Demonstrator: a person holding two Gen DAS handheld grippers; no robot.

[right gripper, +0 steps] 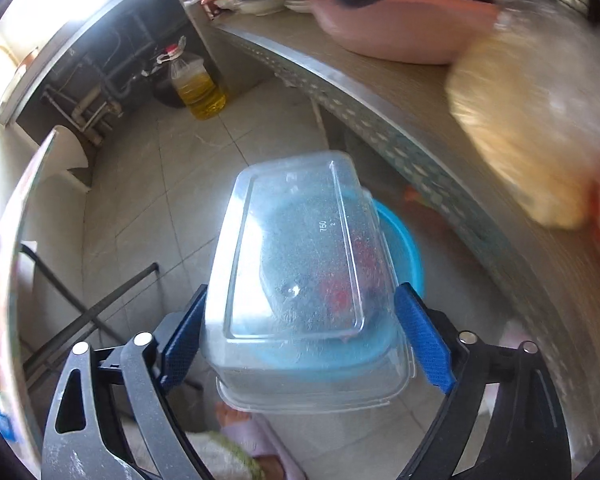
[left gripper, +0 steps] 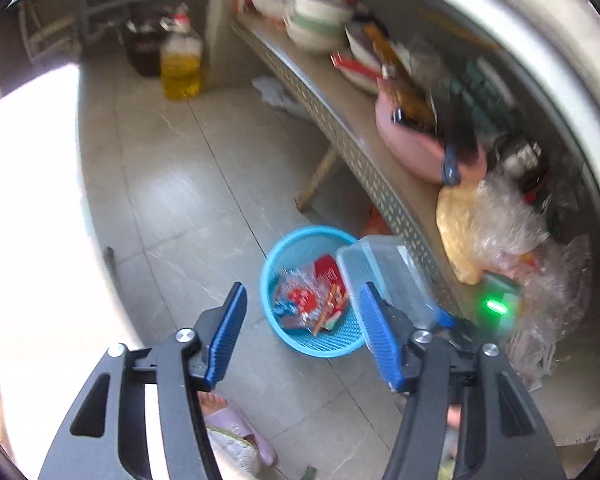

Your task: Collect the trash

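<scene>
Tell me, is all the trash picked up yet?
Not yet. Wrappers already lie in the blue basket. The right gripper has a clear plastic box between its fingers above the basket. The left gripper is open, empty. Plastic bags remain on the shelf.

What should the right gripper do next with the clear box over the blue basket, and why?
Probably let the box fall free and pull back. It already hangs over the basket, which holds wrappers, and the right gripper has its jaws wide, the right pad clear of the box wall. Whether the left pad still touches is unclear. The left gripper is open and empty, so it is not in the way.
</scene>
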